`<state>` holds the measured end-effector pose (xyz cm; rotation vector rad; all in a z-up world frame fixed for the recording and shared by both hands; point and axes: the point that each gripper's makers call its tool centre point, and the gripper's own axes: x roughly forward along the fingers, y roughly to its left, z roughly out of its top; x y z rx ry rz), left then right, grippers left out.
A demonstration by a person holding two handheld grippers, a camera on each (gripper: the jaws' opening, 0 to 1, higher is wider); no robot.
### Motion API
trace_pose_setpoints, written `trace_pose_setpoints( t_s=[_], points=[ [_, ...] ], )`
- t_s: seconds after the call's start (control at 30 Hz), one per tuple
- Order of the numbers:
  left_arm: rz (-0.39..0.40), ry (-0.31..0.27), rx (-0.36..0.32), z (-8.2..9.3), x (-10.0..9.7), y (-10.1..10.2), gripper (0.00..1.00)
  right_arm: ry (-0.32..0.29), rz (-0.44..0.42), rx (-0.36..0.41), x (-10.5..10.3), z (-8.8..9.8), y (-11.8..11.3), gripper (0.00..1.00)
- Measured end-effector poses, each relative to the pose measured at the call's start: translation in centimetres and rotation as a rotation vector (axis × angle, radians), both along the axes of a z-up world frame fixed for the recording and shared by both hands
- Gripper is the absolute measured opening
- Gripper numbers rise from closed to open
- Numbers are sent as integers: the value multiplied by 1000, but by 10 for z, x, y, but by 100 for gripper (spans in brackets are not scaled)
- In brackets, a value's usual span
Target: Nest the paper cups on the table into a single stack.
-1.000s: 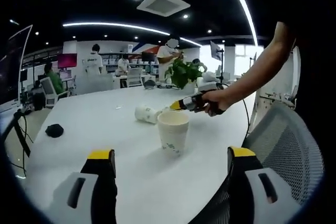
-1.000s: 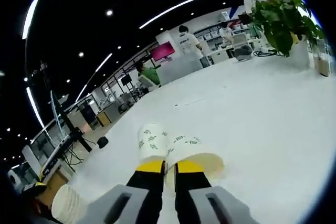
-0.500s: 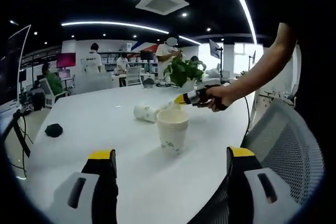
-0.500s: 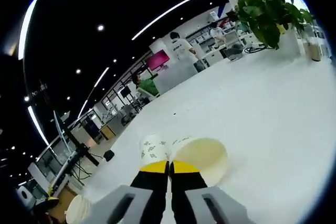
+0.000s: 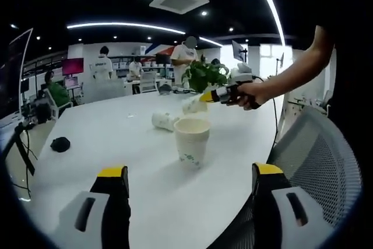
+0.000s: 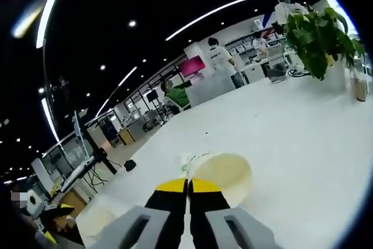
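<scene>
Spanning the lower half of the left gripper view, a broad white surface [image 5: 87, 138], with office chairs, a leafy potted plant [image 5: 205, 76] at upper centre and people standing well back. At the right edge of that view, a mesh chair [image 5: 317, 161].

Standing upright at the centre of the left gripper view, one paper cup [image 5: 192, 142], mouth up, untouched. Just beyond it, up and to the left, a second cup [image 5: 164, 121] lying on its side on the surface. Above both, clear of the surface, a third cup [image 5: 194, 105] carried by the right gripper [image 5: 205, 95], fingers pressed together on its rim; same lifted cup at lower centre of the right gripper view, wall pinched between the yellow tips. Left gripper [image 5: 189, 174] at the bottom of its own view, fingers wide apart, holding nothing.

Handling, as judged: very light, thin-walled, easily crushed or dented; likely to tip or skid when nudged. Best taken at the rolled rim, the stiffest part, with a light pinch. Steadying the upright cup probably needed during nesting.

Markings: a faint printed pattern on the cup walls, too small to read. No legible brand or writing anywhere.
</scene>
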<state>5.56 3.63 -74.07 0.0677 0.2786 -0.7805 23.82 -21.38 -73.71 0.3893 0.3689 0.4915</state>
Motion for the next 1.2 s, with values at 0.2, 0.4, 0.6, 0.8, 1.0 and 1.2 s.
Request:
trace_pose_setpoints(
  t_s=[0.2,0.4,0.6,0.8,1.0,1.2],
  points=[
    [-4,5,-3,0,-1,-1,86,-64,95,-88,-21,25,15,0],
    [-5,7,-6,0,-1,-1,86,-107,166,-129,-33,45,22,0],
    [-4,12,-11,-1,-1,-1,86,-142,230,-165,-45,67,33,0],
    [2,10,-12,0,0,0,87,-177,303,-219,-59,84,48,0],
    [2,11,-6,-1,0,0,87,-180,358,-236,-73,101,64,0],
    [8,6,-4,-1,0,1,86,-179,414,-248,-83,109,76,0]
  ],
)
